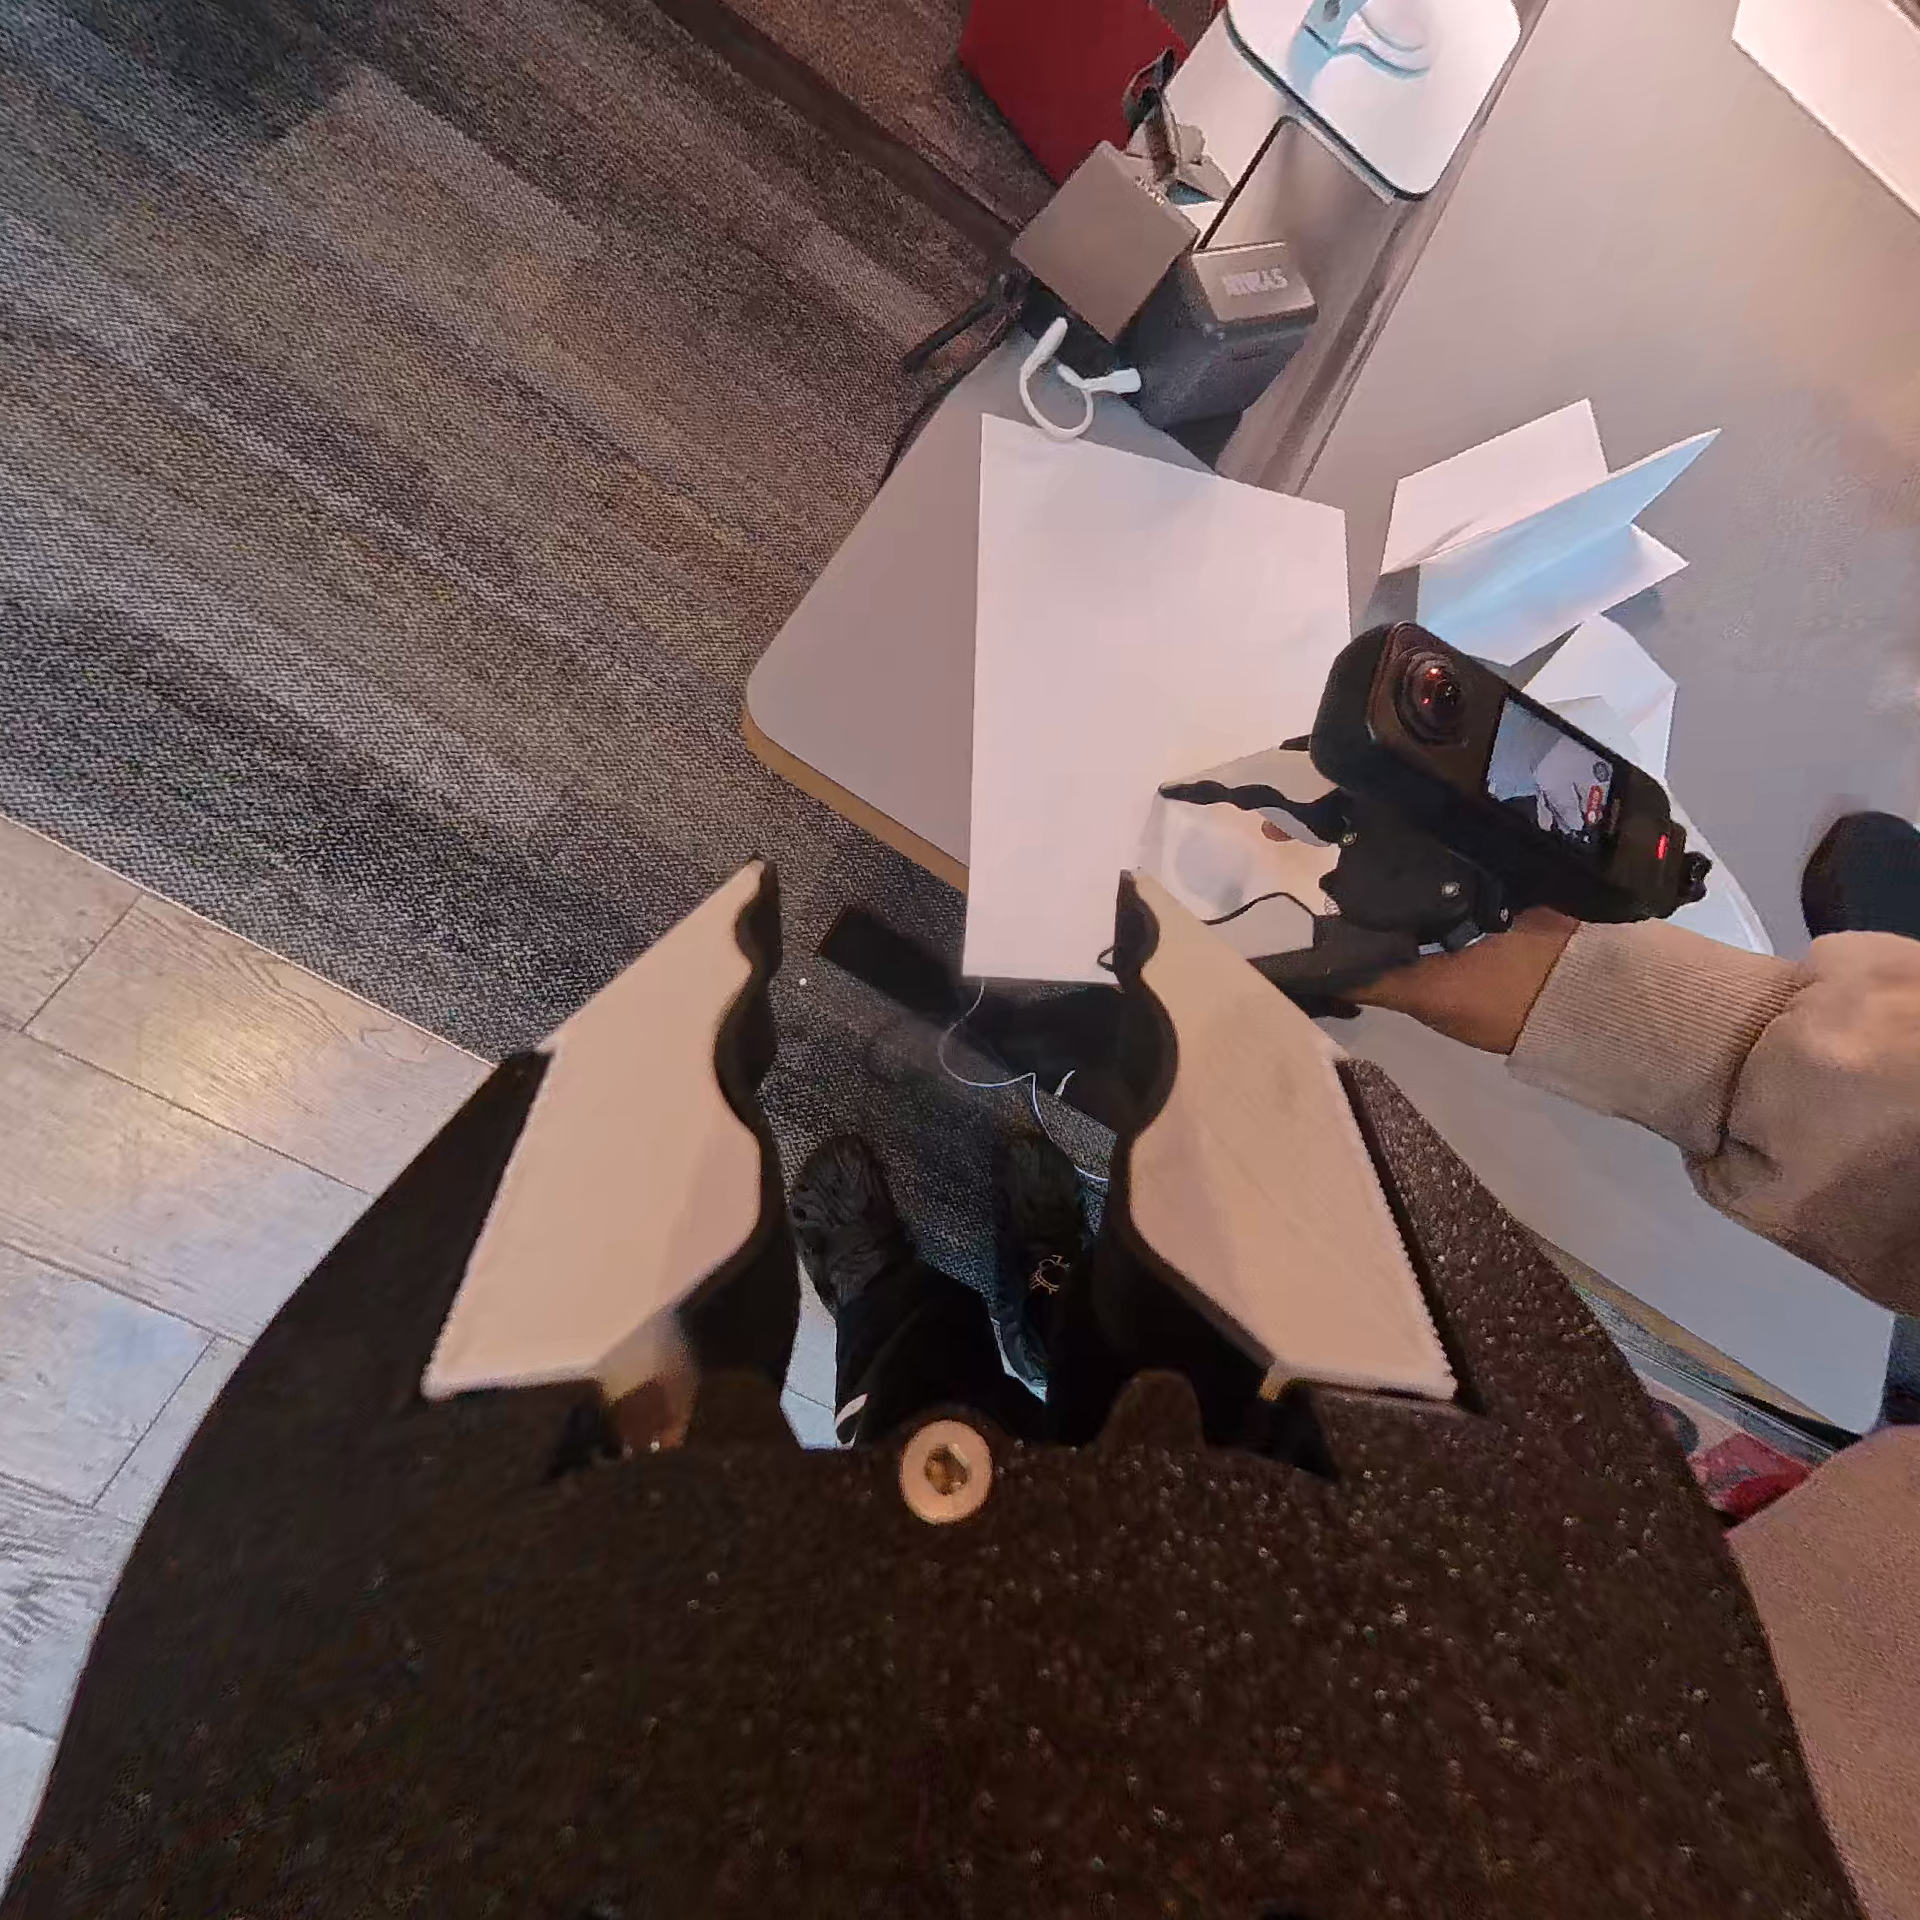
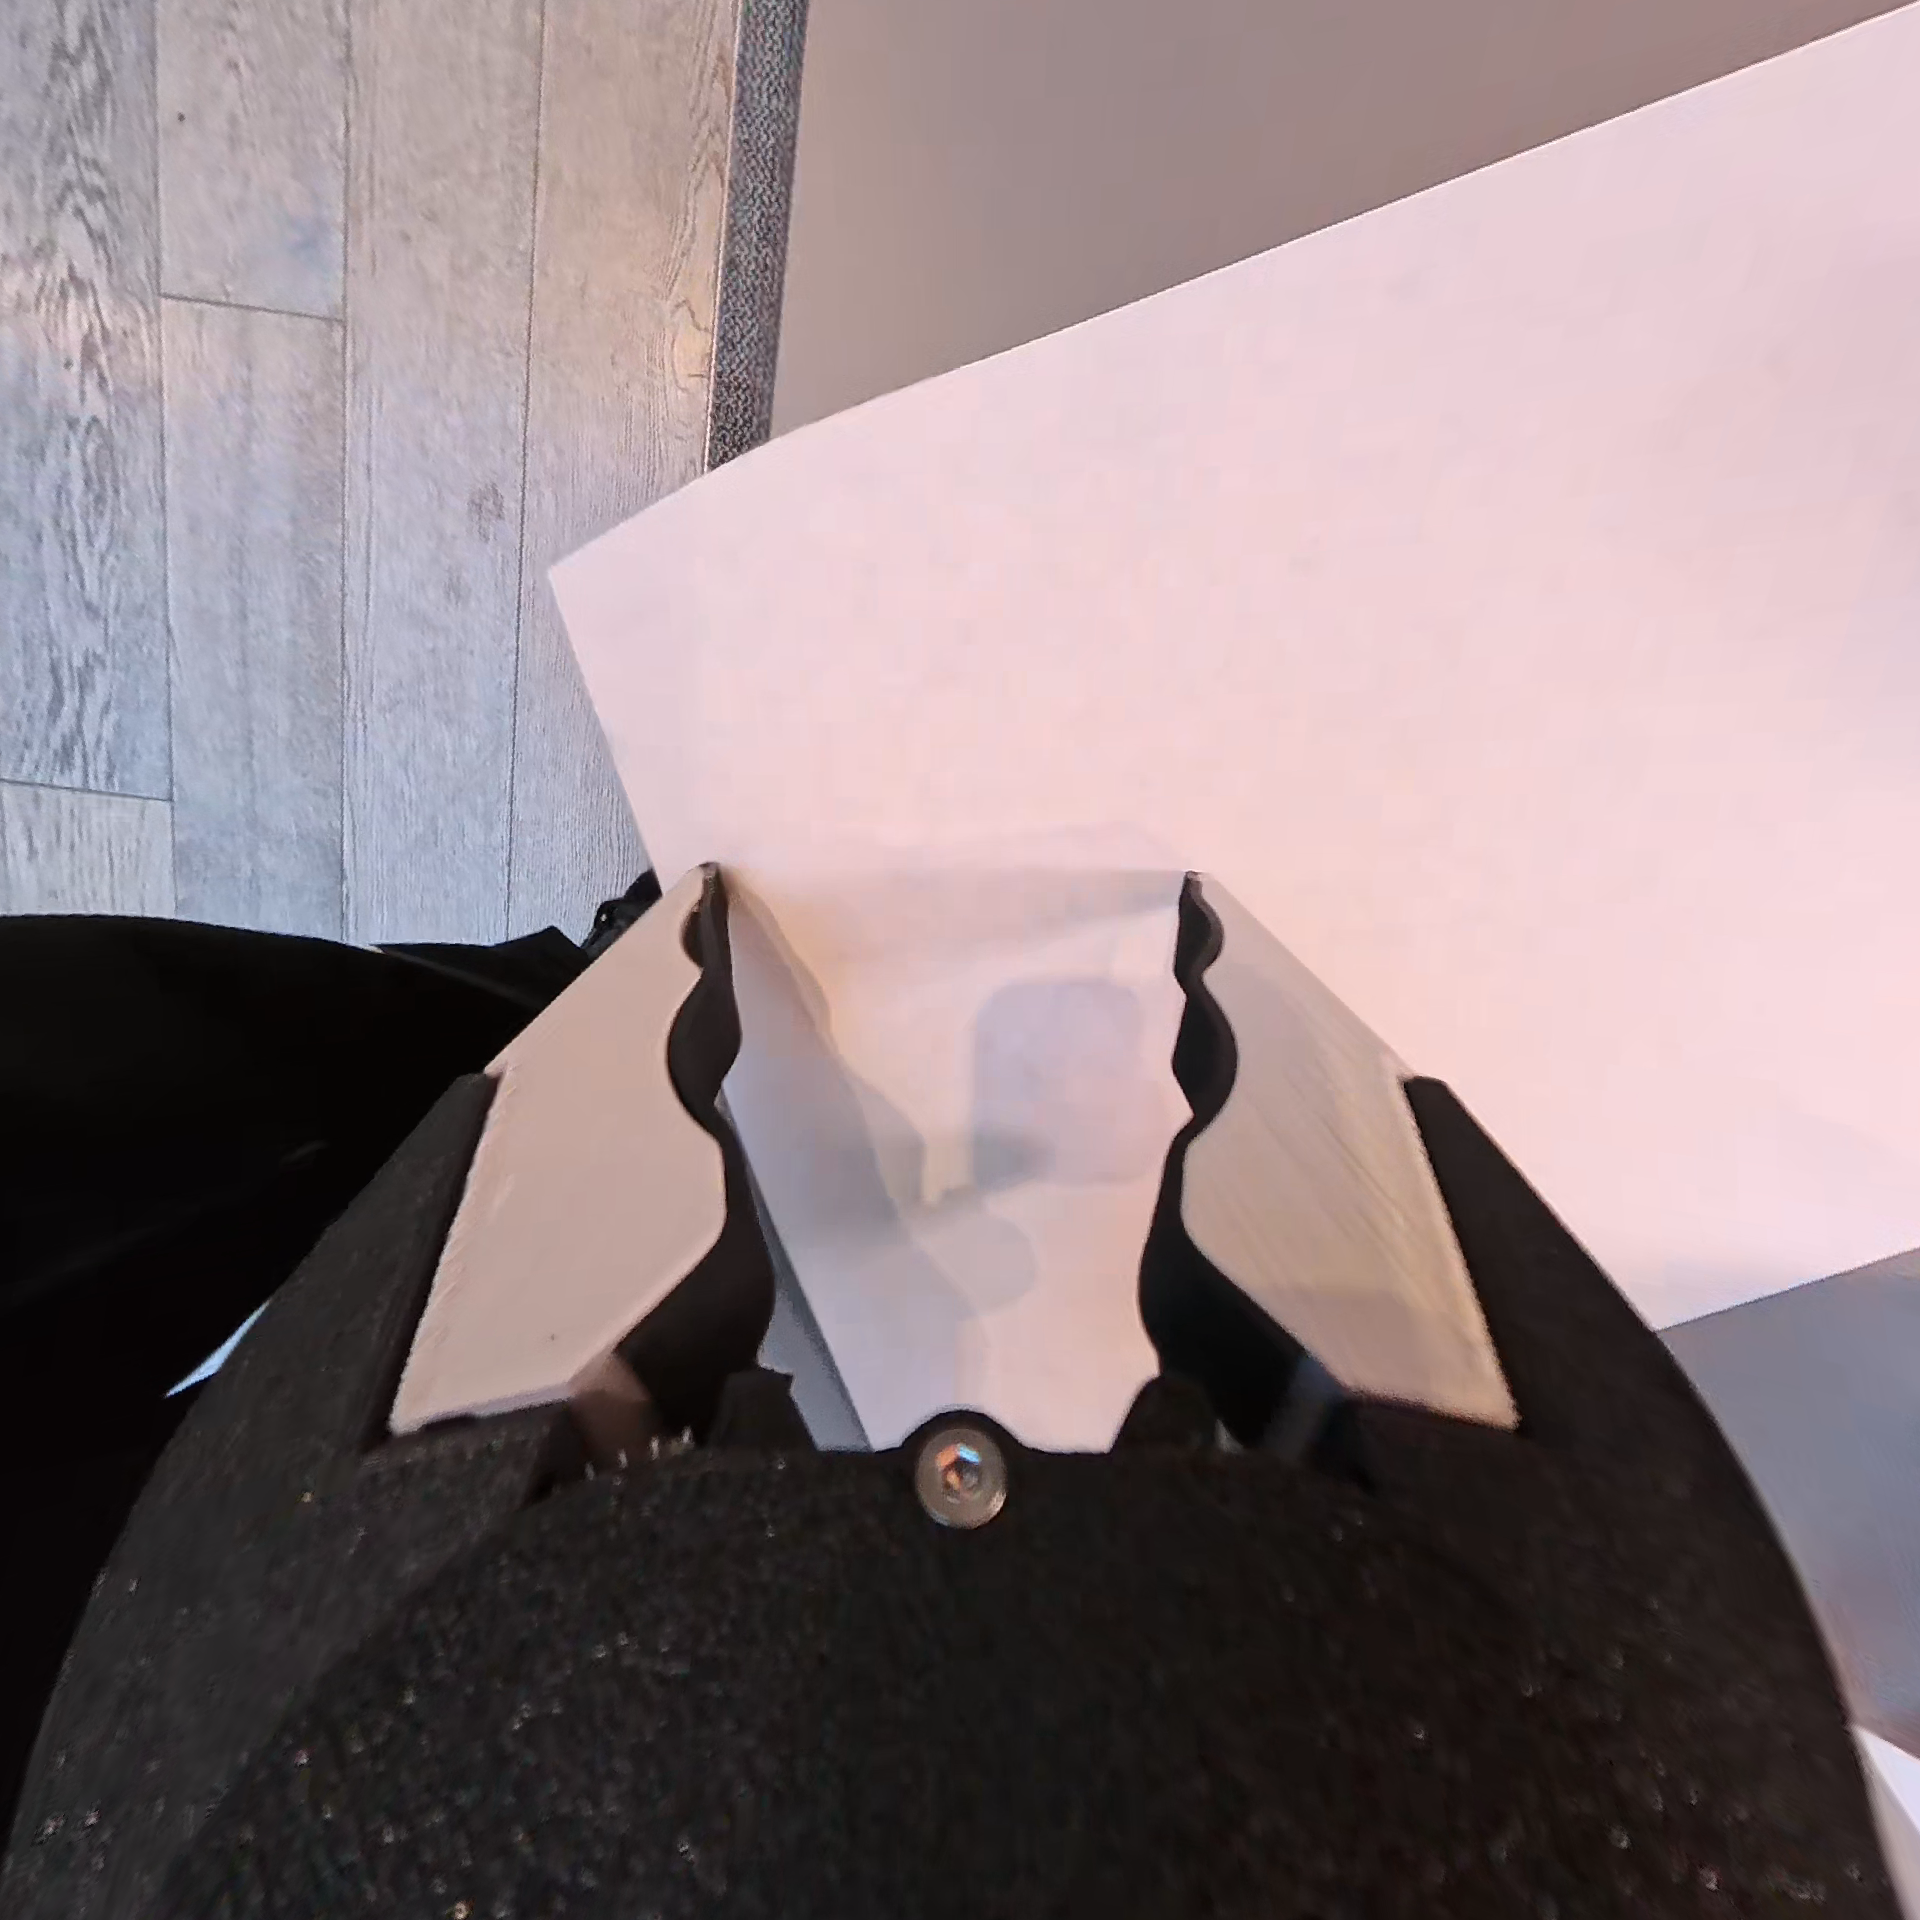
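Note:
A white sheet of paper lies on a grey table, with its near edge hanging past the table's edge. My left gripper is open and empty, held off the table's edge just in front of the sheet's near edge, above the floor. My right gripper, held by a hand in a beige sleeve, is at the sheet's near right corner. In the right wrist view the right gripper is open wide with the paper lying between and beneath its fingers, left fingertip at the paper's edge.
Folded white paper pieces lie further right on the table. A brown box and a dark grey box stand at the far end. A flat black object lies on the carpet below. The person's shoes show under my left gripper. My hands' fingertips stand some 25 cm from each other.

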Demonstrator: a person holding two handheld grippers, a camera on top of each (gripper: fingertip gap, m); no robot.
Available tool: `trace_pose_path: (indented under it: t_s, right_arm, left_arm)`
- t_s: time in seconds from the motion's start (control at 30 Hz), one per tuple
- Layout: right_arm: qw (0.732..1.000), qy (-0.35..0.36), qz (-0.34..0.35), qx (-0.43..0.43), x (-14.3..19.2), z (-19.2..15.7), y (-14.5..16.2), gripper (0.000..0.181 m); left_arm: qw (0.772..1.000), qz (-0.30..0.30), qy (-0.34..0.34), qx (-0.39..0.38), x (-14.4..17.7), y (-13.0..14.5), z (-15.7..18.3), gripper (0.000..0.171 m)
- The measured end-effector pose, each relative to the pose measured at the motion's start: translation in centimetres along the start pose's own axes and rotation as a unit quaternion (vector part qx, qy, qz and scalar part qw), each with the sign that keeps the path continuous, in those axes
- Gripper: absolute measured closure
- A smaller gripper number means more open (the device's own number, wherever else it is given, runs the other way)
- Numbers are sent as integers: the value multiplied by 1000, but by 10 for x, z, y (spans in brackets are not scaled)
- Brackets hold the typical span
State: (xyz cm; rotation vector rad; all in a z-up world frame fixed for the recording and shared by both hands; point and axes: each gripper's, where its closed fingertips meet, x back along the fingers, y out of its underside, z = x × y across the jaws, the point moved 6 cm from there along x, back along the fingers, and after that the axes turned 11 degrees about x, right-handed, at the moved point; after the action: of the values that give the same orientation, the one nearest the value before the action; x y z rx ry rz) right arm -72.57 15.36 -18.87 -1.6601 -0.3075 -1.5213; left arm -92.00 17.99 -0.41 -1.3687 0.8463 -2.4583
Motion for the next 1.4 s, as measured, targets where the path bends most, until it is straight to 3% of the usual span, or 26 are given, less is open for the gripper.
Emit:
trace_pose_path:
  t_s: [0.07, 0.3, 0.4, 0.57, 0.7, 0.93, 1.1, 1.4]
  right_arm:
    - [1000, 1, -1, -12, 0, -1, -3, 99]
    - [1000, 8, -15, -11, 11, -7, 1, 70]
    - [999, 20, -44, 24, 1, -19, 15, 67]
    - [994, 75, -66, 44, -3, -14, 13, 89]
    - [994, 67, -54, 69, 0, -22, 8, 112]
    - [998, 45, -16, 37, 16, -29, 1, 157]
    - [998, 45, 34, -24, 38, -10, -9, 164]
    - [978, 33, 165, -127, 98, 22, -42, 164]
  left_arm:
    - [1000, -3, 13, -3, -6, -3, -2, 108]
    - [999, 1, 38, -13, -13, -14, -10, 108]
    - [999, 0, 39, -16, -10, -16, -16, 108]
    - [999, 0, 38, -25, -2, -17, -22, 108]
    - [999, 3, 39, -28, 1, -19, -23, 109]
    - [998, 8, 50, -34, 3, -21, -15, 109]
    - [997, 2, 72, -34, 1, -18, -6, 109]
    - [976, -49, 210, 9, -19, -6, 41, 107]
